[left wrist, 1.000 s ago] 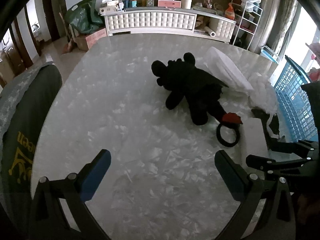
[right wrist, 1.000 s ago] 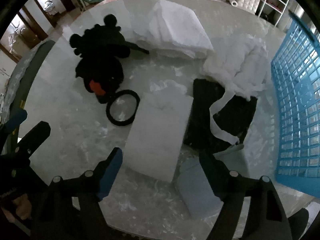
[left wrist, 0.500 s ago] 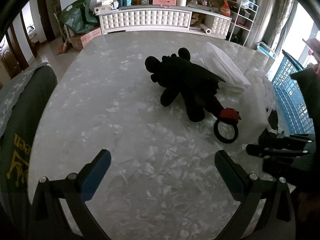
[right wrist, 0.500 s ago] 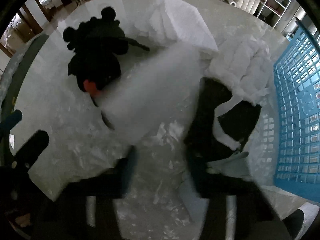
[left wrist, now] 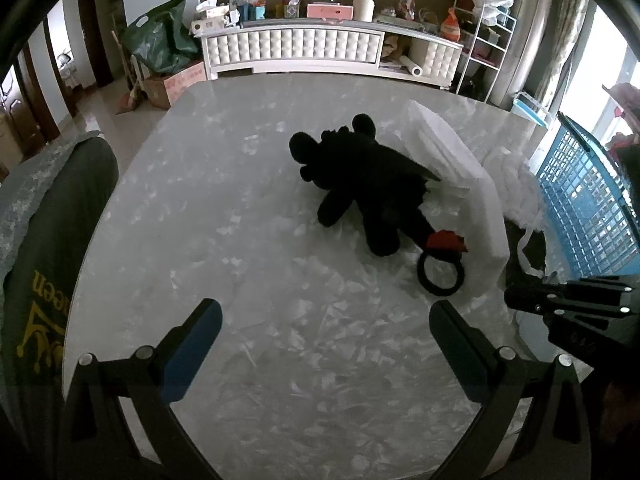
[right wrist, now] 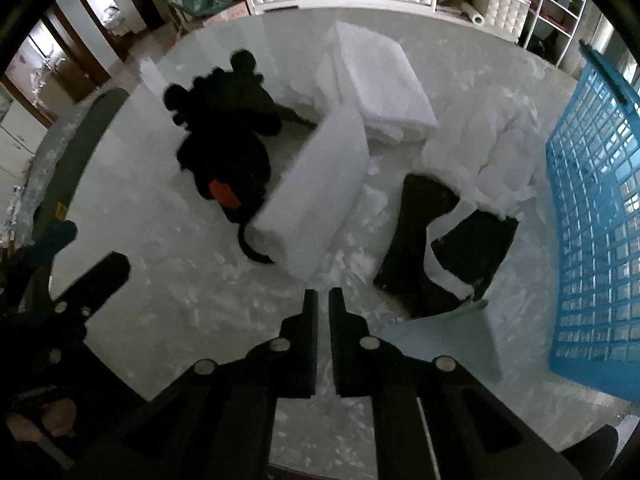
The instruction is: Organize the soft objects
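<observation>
A black plush toy [left wrist: 360,184] with a red tag and a black ring [left wrist: 441,276] lies mid-table; it also shows in the right wrist view [right wrist: 228,148]. A white foam block [right wrist: 320,196] lies tilted against it, partly over the ring. A larger white foam slab [right wrist: 376,84], white stuffing [right wrist: 488,140], a black cloth [right wrist: 448,240] and a pale blue sponge [right wrist: 452,344] lie nearby. My left gripper [left wrist: 324,344] is open and empty over bare table. My right gripper [right wrist: 323,300] is shut and empty, just short of the foam block.
A blue plastic basket [right wrist: 600,200] stands at the table's right edge. A chair with a dark green jacket [left wrist: 44,260] is at the left edge. A white sideboard [left wrist: 304,48] stands beyond the marble table [left wrist: 240,240].
My right gripper has shut; the white foam block that lay flat before it has flipped away towards the plush toy and now lies tilted. The left gripper barely moved.
</observation>
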### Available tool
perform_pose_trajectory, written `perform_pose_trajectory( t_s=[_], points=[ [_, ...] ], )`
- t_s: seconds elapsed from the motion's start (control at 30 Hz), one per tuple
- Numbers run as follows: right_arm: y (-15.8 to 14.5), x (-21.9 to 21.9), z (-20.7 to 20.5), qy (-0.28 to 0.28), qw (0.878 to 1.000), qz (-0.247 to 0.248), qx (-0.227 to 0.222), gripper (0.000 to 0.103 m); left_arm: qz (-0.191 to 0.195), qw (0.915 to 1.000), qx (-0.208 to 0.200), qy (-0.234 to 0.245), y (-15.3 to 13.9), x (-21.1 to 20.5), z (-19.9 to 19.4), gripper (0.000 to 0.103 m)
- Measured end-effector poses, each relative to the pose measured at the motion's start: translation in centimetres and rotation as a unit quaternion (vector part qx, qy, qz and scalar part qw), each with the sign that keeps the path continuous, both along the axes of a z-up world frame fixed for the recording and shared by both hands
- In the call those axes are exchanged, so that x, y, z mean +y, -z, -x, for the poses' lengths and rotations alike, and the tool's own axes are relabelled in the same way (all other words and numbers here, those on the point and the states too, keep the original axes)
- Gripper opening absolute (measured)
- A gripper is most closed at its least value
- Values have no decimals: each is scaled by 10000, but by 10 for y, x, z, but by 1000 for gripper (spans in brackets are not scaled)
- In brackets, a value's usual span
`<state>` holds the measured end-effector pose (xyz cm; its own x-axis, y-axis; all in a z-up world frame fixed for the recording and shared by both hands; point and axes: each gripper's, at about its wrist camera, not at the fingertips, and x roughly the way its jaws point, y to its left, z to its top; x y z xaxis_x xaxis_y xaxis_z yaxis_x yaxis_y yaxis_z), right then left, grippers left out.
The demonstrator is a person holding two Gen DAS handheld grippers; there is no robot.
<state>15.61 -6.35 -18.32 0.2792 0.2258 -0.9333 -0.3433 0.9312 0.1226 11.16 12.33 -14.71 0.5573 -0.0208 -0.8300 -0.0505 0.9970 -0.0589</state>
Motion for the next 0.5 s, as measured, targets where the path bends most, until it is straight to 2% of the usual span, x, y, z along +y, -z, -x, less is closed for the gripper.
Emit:
perform_pose_trajectory(
  t_s=[0.3, 0.37, 0.5],
  points=[
    [-27, -10, -6, -16, 9996, -177, -236, 5, -65, 10000, -53, 54, -13, -10, 0, 103],
    [-37, -11, 15, 16, 9994, -195, -289, 5, -61, 9999, -76, 43, -16, -11, 1, 103],
    [-48, -6, 12, 35, 9991, -290, -320, 5, -52, 9999, -88, 91, -22, -14, -2, 103]
  ],
)
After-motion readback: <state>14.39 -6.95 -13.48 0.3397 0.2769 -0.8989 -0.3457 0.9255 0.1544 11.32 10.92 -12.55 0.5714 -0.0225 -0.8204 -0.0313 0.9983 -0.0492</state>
